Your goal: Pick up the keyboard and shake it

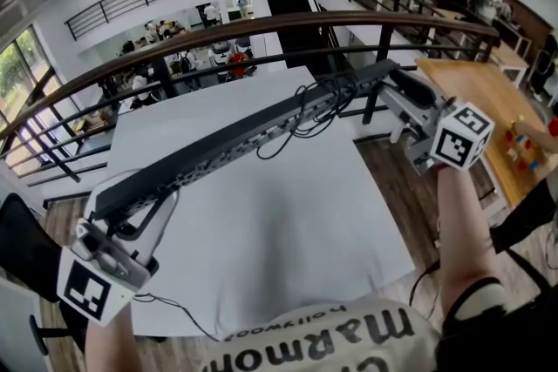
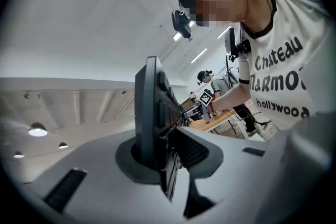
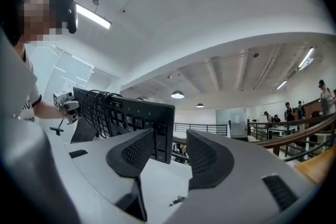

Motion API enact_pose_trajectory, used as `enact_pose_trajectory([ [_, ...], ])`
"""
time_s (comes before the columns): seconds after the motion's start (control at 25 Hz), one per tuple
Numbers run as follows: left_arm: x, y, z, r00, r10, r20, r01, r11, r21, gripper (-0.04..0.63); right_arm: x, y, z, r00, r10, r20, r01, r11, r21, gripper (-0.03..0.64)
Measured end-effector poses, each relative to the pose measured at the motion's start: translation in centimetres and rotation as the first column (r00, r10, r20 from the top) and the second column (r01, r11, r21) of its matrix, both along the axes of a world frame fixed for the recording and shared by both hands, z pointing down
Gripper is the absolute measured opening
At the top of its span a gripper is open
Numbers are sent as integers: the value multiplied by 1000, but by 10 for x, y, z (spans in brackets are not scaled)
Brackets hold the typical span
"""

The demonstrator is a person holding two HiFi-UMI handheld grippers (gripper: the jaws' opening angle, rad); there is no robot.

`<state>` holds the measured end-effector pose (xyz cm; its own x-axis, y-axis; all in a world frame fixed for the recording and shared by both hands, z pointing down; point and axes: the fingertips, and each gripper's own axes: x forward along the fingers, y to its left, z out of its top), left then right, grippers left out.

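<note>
A long black keyboard (image 1: 244,139) hangs tilted above the white table (image 1: 288,248), its cable (image 1: 305,113) looped over its far half. My left gripper (image 1: 131,206) is shut on the keyboard's near left end; in the left gripper view the keyboard (image 2: 149,113) stands on edge, pinched in my left gripper (image 2: 163,152). My right gripper (image 1: 397,87) is at the far right end. In the right gripper view the keyboard (image 3: 123,110) has its end inside my right gripper (image 3: 168,152), lying against the left pad (image 3: 131,152), with a clear gap to the right pad (image 3: 210,157).
A dark railing (image 1: 261,30) runs just past the table's far edge, with a lower floor beyond. A wooden table (image 1: 475,87) with small coloured blocks (image 1: 523,148) stands at the right. A thin cable (image 1: 166,305) lies at the table's near edge. People stand far behind.
</note>
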<state>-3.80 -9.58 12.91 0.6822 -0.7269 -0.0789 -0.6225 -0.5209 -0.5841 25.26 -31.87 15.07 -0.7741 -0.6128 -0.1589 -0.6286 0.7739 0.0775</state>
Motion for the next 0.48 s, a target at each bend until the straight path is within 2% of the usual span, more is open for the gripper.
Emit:
enact_pose_trajectory([
  [0.16, -1, -1, -2, 999, -4, -35, 3, 1000, -9, 78, -2, -1, 13, 998, -60, 14, 61, 996, -67, 265],
  [0.32, -7, 7, -4, 999, 3, -33, -3, 1000, 2, 77, -22, 1, 34, 991, -53, -119, 45, 996, -75, 279],
  [0.48, -2, 11, -8, 999, 27, -19, -27, 1000, 13, 80, -30, -6, 36, 981, -27, -191, 18, 999, -48, 278],
])
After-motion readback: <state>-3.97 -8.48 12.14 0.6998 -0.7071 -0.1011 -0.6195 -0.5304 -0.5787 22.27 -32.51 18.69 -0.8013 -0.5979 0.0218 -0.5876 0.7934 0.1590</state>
